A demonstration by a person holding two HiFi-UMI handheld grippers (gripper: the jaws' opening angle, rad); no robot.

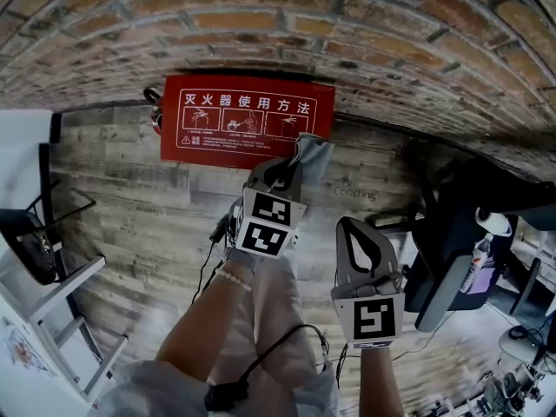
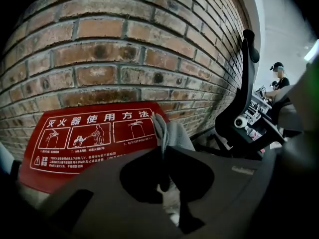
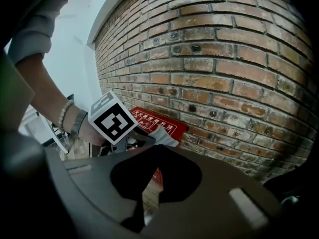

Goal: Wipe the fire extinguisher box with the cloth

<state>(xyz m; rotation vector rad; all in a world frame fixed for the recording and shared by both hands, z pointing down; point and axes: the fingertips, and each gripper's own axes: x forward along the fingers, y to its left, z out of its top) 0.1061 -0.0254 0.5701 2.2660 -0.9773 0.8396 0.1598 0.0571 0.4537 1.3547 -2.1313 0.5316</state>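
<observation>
The red fire extinguisher box with white printed instructions stands on the wood floor against the brick wall. My left gripper is shut on a grey cloth. The cloth sticks out past the jaw tips and hangs over the box's right end. In the left gripper view the cloth rises from the closed left gripper, in front of the box lid. My right gripper hovers lower right over the floor, jaws together and empty. The right gripper view shows the box and the cloth beyond the right gripper.
A black office chair stands just right of the box, with a bottle near it. A white rack and a dark stand are at the left. A cable trails across the floor. A person sits far off.
</observation>
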